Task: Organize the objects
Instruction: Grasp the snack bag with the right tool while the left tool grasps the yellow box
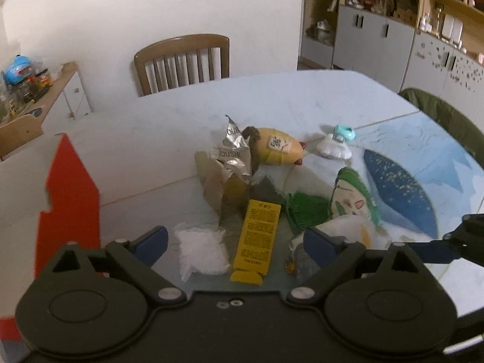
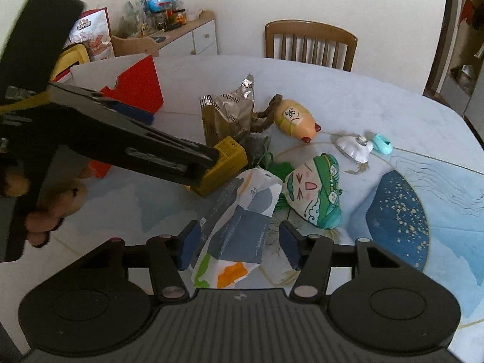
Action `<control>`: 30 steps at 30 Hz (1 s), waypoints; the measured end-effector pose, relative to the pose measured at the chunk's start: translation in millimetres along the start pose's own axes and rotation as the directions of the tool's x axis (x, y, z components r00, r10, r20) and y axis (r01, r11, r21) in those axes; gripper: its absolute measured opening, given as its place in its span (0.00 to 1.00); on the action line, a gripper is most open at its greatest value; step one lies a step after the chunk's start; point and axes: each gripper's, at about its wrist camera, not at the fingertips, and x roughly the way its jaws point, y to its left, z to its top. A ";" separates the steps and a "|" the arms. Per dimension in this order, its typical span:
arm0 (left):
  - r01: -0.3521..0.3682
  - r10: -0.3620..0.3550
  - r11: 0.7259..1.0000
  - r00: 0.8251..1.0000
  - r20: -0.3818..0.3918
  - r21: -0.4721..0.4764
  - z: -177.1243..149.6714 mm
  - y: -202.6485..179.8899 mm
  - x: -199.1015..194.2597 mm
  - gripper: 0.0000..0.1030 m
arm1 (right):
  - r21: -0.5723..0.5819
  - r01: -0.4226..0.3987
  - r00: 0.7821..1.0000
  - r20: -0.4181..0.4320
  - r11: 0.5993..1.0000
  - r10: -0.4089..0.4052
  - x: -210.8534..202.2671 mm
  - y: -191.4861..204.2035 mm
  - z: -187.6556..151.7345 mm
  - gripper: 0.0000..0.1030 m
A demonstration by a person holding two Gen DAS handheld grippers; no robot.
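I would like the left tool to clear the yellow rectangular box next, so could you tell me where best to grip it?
Grip the yellow rectangular cardboard box across its two long edges near the middle, coming from above. It lies flat on the table, lengthwise between the open left tool fingers, and is narrow enough to fit. A white crinkled packet lies close on its left, so lower carefully.

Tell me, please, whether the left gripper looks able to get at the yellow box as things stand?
Probably yes. The left gripper is open, with the yellow box lying lengthwise between its fingers and nothing on top of it. The white packet beside it might get nudged.
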 end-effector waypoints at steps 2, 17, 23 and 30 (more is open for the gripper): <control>-0.005 0.005 1.000 1.000 -0.014 0.021 0.7 -2.3 10.1 0.86 | 0.009 -0.014 1.000 -0.005 1.000 0.014 3.9 -0.9 2.2 0.51; 0.009 -0.003 0.994 0.998 -0.060 0.111 -4.2 -7.5 38.5 0.53 | 0.057 -0.013 0.998 -0.054 0.998 0.016 27.3 2.8 7.0 0.27; 0.031 -0.025 0.992 0.998 -0.052 0.120 -1.9 -7.4 34.9 0.29 | 0.101 -0.007 0.998 -0.061 0.995 0.014 28.0 2.8 7.5 0.15; 0.045 -0.039 0.994 0.997 -0.062 0.096 -2.8 -3.8 29.0 0.28 | 0.164 0.002 0.999 -0.051 0.987 0.007 18.5 0.8 10.1 0.11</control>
